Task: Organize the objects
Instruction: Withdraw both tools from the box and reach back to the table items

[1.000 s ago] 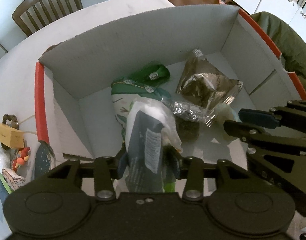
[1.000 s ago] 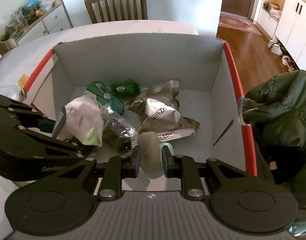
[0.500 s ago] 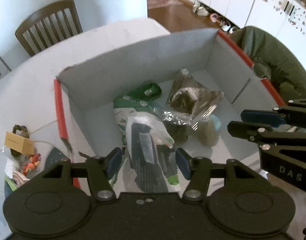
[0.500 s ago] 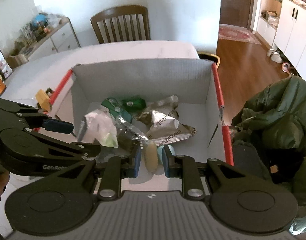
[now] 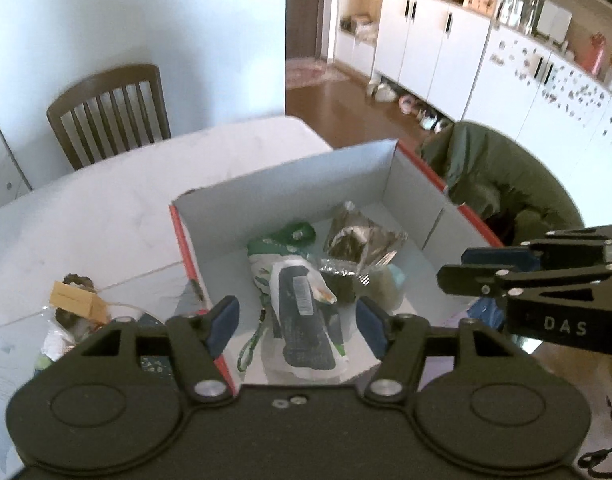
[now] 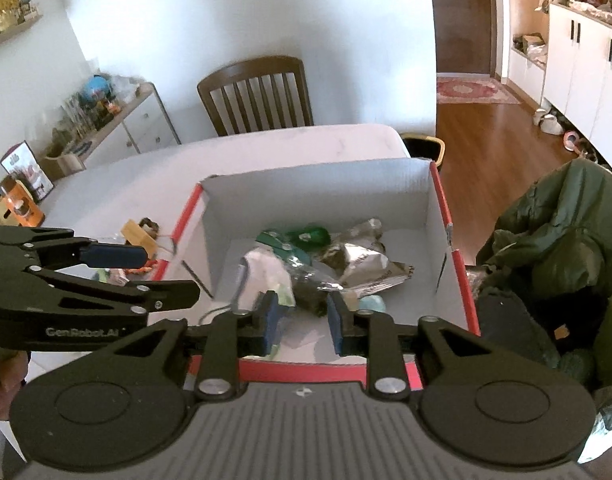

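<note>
Left gripper: jaws spread wide, holding nothing, raised above the near edge of the box.
Right gripper: jaws partly apart, nothing between them, raised over the near wall of the box.
Cardboard box: open-topped, white inside, red along its rim, standing on the table.
White and dark pouch: lying in the box at its near left side, below the left gripper, free of its fingers.
Green packets: in the box just behind the pouch.
Silver foil bag: crumpled, in the middle of the box toward the right.
Pale rounded item: on the box floor beside the foil bag; what it is cannot be told.
Table: white; a few small objects lie just left of the box.
Wooden chair: at the table's far side.
Green jacket: bunched just right of the box.
</note>
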